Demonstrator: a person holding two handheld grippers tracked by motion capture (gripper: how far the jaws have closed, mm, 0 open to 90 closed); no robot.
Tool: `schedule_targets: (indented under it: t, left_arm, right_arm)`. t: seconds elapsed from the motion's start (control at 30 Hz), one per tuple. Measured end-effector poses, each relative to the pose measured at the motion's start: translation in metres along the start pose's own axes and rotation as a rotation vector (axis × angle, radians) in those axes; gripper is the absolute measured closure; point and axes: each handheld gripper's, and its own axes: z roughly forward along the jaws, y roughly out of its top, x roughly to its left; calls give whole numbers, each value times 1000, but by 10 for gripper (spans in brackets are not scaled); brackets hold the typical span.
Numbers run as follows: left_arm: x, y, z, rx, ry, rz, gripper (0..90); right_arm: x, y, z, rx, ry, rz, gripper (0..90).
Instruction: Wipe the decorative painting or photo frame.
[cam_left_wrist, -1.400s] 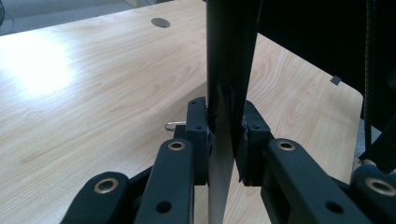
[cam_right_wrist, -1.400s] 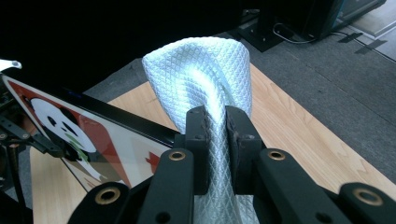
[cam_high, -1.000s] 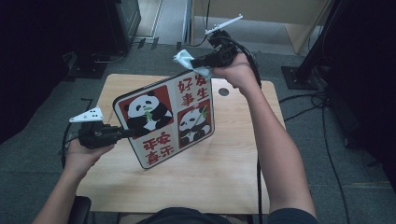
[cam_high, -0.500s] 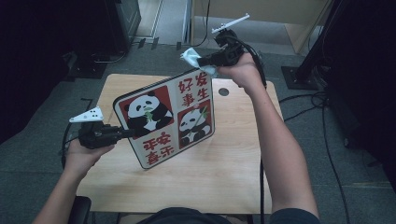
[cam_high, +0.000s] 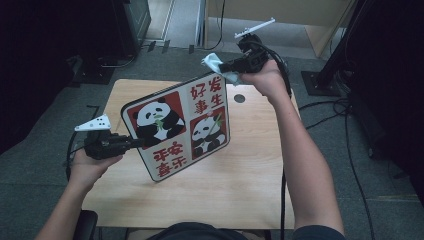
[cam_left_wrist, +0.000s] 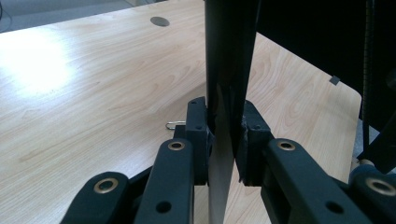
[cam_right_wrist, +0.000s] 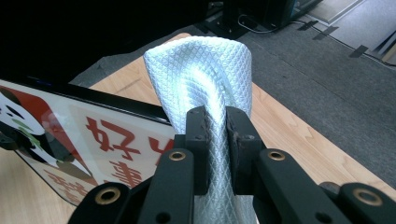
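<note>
Panda board (cam_high: 179, 131) clamped in left hand-held gripper (cam_high: 134, 144), off table.

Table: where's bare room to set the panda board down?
Bare wood on the table: the near strip and the right side between the board and the right forearm. The far left corner is free too. Crowded at the far right edge, where the right gripper holds the cloth by the board's corner.
</note>
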Motion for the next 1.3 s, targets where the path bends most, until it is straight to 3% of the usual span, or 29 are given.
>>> schedule_targets:
  t: [0.37, 1.07, 1.3]
  left_arm:
    - [0, 0, 0, -1, -7, 6, 784]
    - [1, 0, 1, -1, -3, 1, 782]
    - [0, 0, 1, 1, -4, 2, 783]
  right_arm:
    - [-12, -12, -1, 5, -7, 47, 814]
    - [-20, -37, 3, -38, 11, 80, 814]
    - [-21, -45, 6, -28, 6, 86, 814]
